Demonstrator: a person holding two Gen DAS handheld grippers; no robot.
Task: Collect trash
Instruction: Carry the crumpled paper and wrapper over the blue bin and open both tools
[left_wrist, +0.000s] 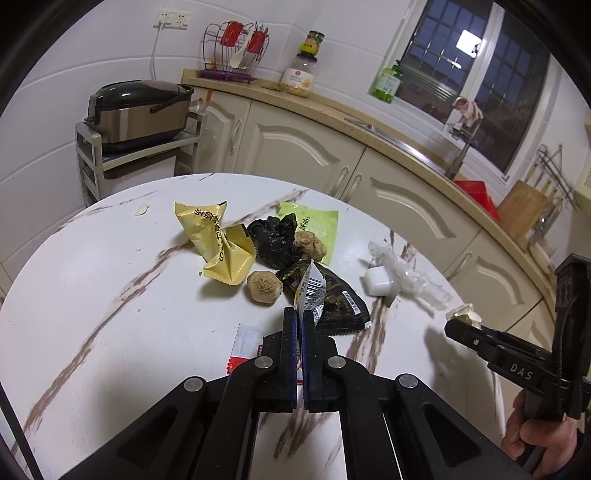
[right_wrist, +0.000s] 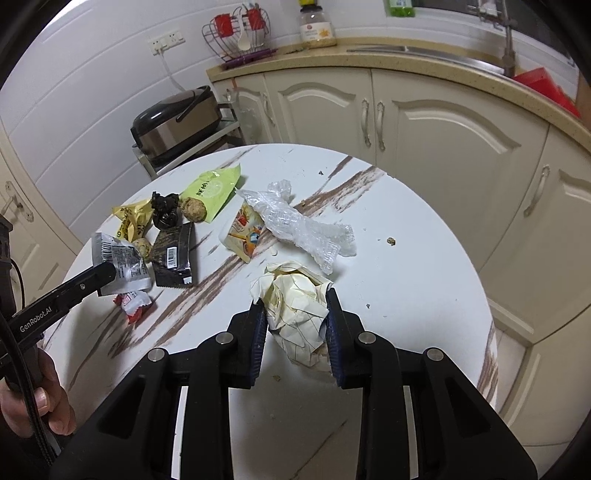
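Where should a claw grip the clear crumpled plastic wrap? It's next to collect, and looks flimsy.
Grip the clear crumpled plastic wrap across its narrow bunched middle, coming from above. It lies long and flat on the table, so the ends would likely just slip.

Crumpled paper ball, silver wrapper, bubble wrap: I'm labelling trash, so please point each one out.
Crumpled paper ball (right_wrist: 295, 306), right wrist view, on its creased middle.
Silver wrapper (right_wrist: 123, 260), right wrist view, on its printed face.
Bubble wrap (right_wrist: 303, 225), right wrist view, on its clear middle.

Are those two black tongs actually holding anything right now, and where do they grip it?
Yes. The left tongs pinch a silver wrapper by its edge; the right tongs squeeze a crumpled paper ball by its sides.
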